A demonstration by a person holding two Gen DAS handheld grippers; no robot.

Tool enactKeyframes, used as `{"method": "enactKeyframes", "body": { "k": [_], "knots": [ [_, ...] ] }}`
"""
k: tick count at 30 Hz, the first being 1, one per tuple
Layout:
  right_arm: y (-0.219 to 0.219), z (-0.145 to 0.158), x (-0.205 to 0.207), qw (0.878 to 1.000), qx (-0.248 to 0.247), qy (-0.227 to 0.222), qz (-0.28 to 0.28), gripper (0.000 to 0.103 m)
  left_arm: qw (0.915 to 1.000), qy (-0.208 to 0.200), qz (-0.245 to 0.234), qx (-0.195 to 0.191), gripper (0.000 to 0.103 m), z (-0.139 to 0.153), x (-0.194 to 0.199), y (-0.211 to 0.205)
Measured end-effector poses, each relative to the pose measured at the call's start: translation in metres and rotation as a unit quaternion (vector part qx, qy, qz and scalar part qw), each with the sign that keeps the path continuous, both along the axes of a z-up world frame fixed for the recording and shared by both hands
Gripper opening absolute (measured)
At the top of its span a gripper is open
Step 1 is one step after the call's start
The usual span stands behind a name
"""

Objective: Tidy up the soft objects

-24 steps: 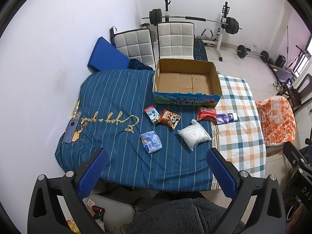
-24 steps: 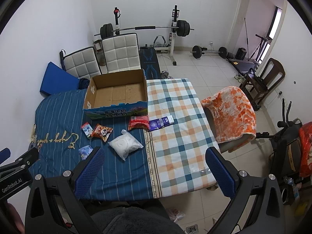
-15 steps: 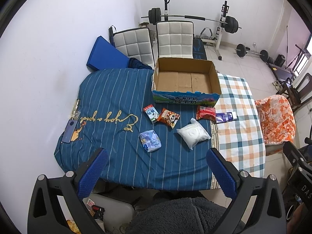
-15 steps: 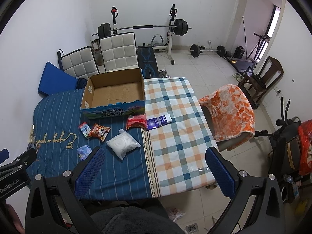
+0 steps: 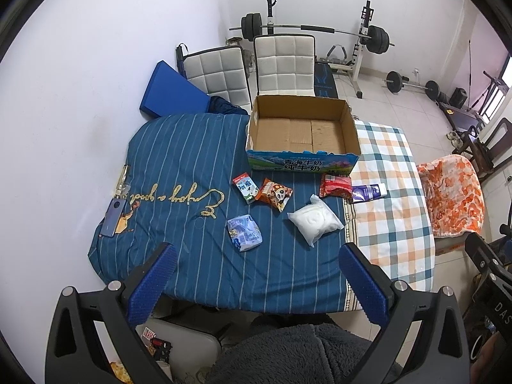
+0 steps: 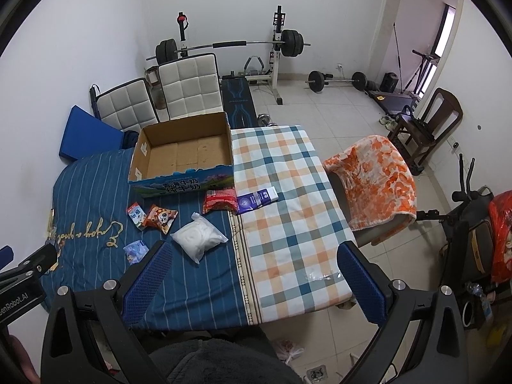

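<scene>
Blue ribbed pads line both sets of jaws, and both stand wide with nothing between them: your left gripper (image 5: 256, 275) and your right gripper (image 6: 252, 272) hover above the near edge of the tabletop (image 5: 179, 166), well short of any item. Closest ahead of the left jaws lies the pale blue packet (image 5: 244, 232); a little beyond and to their right is the white pillow pack (image 5: 315, 222), which also sits just ahead of the right gripper's left pad. Farther out come the small milk carton (image 5: 245, 187) touching the panda snack bag (image 5: 274, 193), then the red packet (image 5: 334, 186) with the purple-and-white tube (image 5: 368, 192) overlapping its right edge, on the seam where the striped cloth meets the checked one. Beyond all of them sits the open cardboard box (image 5: 302, 162), which looks empty and is probably the place for them. Nothing has been gathered yet, so start with the nearest piece. Lower the left jaws squarely over the blue packet, pads on its two long sides, and close gently; soft wrapping will crumple and slip if pinched at a corner. Leave the red packet and tube to the right jaws, and lift clear of the box's front wall before releasing.
</scene>
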State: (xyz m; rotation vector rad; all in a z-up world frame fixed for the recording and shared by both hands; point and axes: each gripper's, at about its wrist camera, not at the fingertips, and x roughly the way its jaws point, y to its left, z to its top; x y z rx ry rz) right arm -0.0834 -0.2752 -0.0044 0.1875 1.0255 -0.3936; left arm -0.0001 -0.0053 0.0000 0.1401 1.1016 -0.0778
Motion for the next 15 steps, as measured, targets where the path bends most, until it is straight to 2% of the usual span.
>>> {"method": "enactKeyframes", "body": {
  "k": [15],
  "knots": [
    [-0.0029, -0.0019, -0.0002, 1.000, 0.000, -0.003, 0.000, 0.103, 1.0000, 0.000, -0.002, 0.001, 0.103, 0.0057, 0.0019, -0.0085]
  ]
}}
